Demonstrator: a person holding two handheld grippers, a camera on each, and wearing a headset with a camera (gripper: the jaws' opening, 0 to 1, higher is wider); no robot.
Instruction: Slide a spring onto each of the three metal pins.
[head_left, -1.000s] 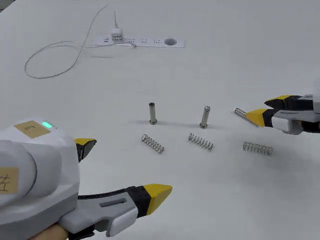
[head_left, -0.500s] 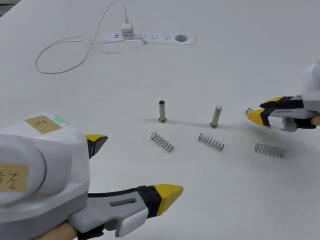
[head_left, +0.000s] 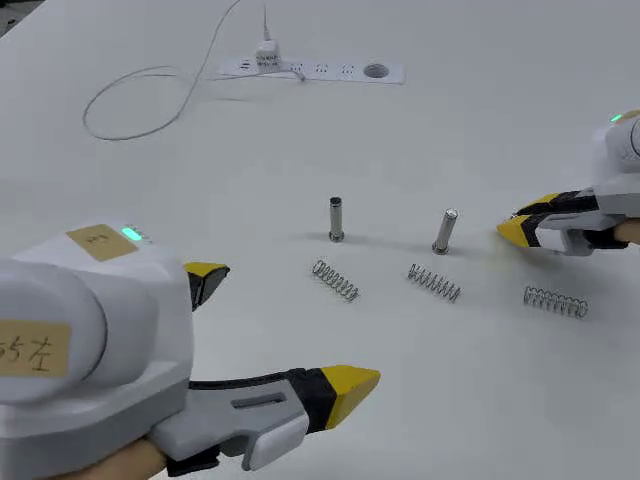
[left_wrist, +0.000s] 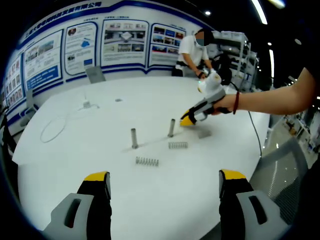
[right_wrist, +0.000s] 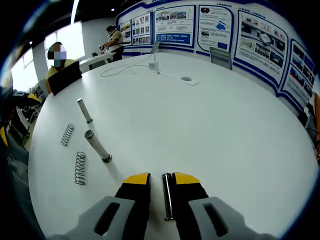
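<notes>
Closer to the two standing pins than a second ago, the right gripper sits at 3 o'clock of the right pin, near it but apart, its yellow tips low over the white table. Its jaws are clamped on the third pin, which lies lengthwise between them in the right gripper view (in the head view that pin is hard to make out). The left pin stands upright at 9 o'clock of the right pin, which leans slightly. Three springs lie flat in a rough row, each apart from the pins: the first spring at 6 o'clock of the left pin, the second spring at 6 o'clock of the right pin, the third spring at 5 o'clock of the right gripper's tips. The left gripper hangs at 7 o'clock of the head view, jaws spread wide with nothing between them. A power strip lies at 12 o'clock, well beyond the pins.
</notes>
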